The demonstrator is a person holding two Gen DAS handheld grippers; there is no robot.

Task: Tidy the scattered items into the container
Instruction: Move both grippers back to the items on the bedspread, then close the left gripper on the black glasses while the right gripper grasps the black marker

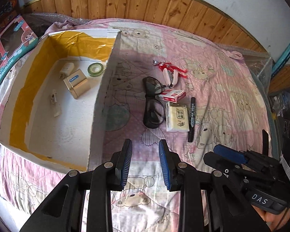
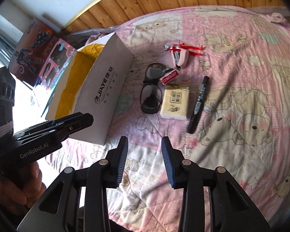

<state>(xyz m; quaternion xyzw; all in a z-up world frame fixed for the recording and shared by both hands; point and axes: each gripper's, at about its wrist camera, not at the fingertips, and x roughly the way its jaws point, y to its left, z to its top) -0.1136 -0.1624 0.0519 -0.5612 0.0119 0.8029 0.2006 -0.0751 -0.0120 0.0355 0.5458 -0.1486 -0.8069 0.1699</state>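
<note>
Four items lie in the box (image 1: 98, 89) at 10 o'clock in the left view: charger (image 1: 66, 69), tin (image 1: 77, 86), tape roll (image 1: 95, 69), and a small white object (image 1: 54, 99) too small to identify. Glasses (image 1: 152, 104), tissue pack (image 1: 176, 118), marker (image 1: 191, 118), red pack (image 1: 173, 95) and clippers (image 1: 171, 77) lie on the quilt (image 1: 232, 89) at 1 o'clock. Left gripper (image 1: 145, 164) and right gripper (image 2: 145, 161): jaws apart, empty. From the right view the box interior is mostly hidden.

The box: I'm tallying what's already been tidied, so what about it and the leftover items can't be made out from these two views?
- Box interior: right wrist view, its printed near wall hides the contents.
- Small white item in the box: left wrist view, too small to identify.
- Glasses: one arm is hidden under the red packet.
- Clipper-like tool: both views, tangled with red ribbon, too small to be sure.
</note>
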